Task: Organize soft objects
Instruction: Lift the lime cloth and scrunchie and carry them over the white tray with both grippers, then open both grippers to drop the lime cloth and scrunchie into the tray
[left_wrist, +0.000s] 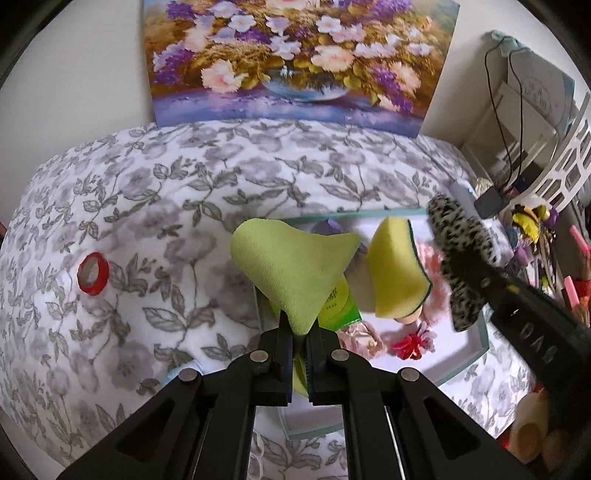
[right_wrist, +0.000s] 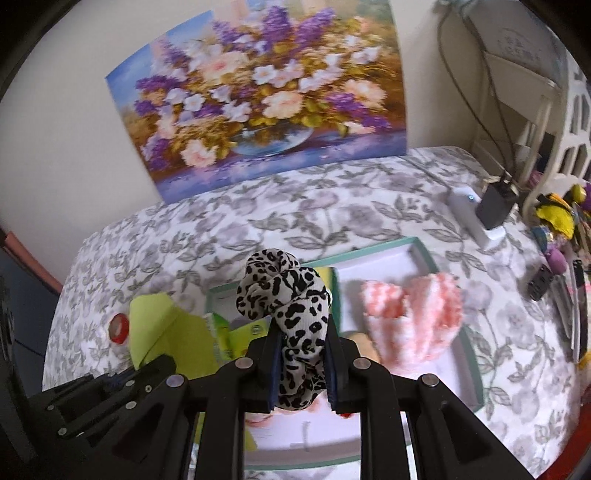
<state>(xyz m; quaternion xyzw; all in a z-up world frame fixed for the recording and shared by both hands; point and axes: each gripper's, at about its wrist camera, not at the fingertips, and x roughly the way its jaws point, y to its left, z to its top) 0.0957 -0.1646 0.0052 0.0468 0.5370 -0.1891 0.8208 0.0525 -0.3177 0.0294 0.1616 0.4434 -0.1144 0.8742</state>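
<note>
My left gripper (left_wrist: 300, 334) is shut on a light green cloth (left_wrist: 291, 266) and holds it above a teal-rimmed white tray (left_wrist: 480, 341). In the tray lie a yellow sponge (left_wrist: 397, 271), a green packet (left_wrist: 338, 302), a red scrunchie (left_wrist: 406, 345) and pink soft items. My right gripper (right_wrist: 301, 332) is shut on a leopard-print scrunchie (right_wrist: 286, 295), held above the tray (right_wrist: 421, 251). A pink and white fluffy cloth (right_wrist: 413, 317) lies in the tray's right half. The scrunchie also shows at the right of the left wrist view (left_wrist: 461, 254). The green cloth shows at the left of the right wrist view (right_wrist: 166, 332).
A floral bedspread (left_wrist: 147, 192) covers the surface. A red tape roll (left_wrist: 93, 273) lies on it at the left. A flower painting (left_wrist: 295, 59) leans on the wall behind. A white charger with a black plug (right_wrist: 484, 210) and small clutter sit at the right edge.
</note>
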